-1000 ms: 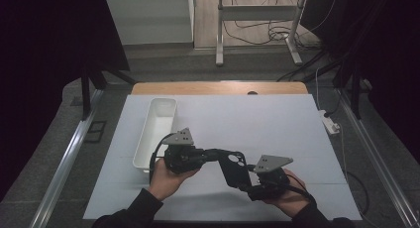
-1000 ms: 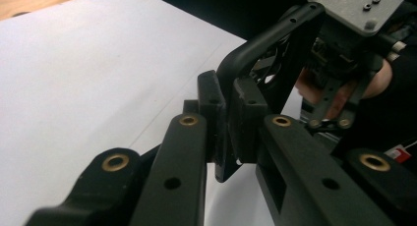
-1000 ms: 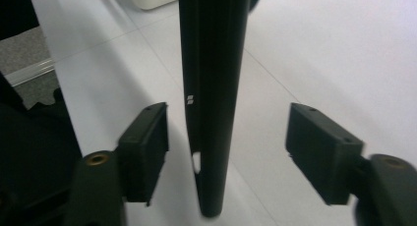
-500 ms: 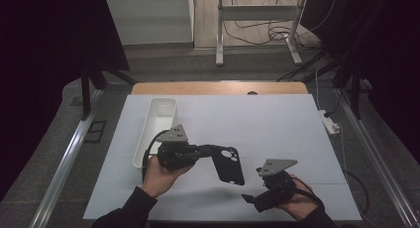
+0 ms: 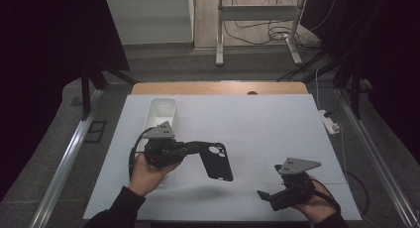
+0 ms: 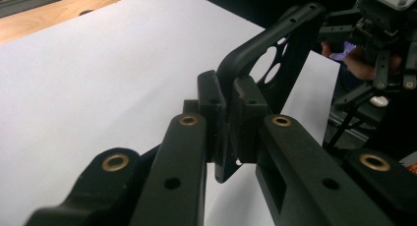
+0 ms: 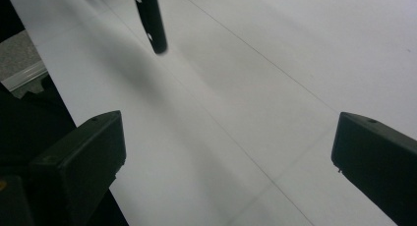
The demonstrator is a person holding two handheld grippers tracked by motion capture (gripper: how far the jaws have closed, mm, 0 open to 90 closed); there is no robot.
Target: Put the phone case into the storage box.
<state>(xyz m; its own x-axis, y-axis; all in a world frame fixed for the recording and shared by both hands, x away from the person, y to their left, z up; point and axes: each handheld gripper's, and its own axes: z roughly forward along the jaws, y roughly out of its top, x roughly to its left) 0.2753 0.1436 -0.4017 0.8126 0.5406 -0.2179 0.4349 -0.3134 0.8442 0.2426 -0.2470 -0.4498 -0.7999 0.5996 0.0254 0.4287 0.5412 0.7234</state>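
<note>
A black phone case (image 5: 216, 161) with round camera cutouts hangs above the white table (image 5: 267, 124), left of centre. My left gripper (image 5: 195, 147) is shut on its near end. In the left gripper view the pads (image 6: 212, 113) clamp the case's (image 6: 268, 64) edge, and the right gripper (image 6: 378, 49) shows behind it. My right gripper (image 5: 263, 197) sits low at the front right, apart from the case. Its jaws stand wide open (image 7: 228, 152) over bare table, with the case's end (image 7: 150, 19) hanging farther off.
A white oblong tray (image 5: 161, 111) lies at the back left of the table. A wooden strip (image 5: 218, 87) runs along the far edge. A white power strip (image 5: 329, 121) rests off the right side. Metal rails flank the table.
The right gripper has let go of the case and drawn back to the front right with open jaws. The left gripper still holds the case, shifted slightly left and lifted.
</note>
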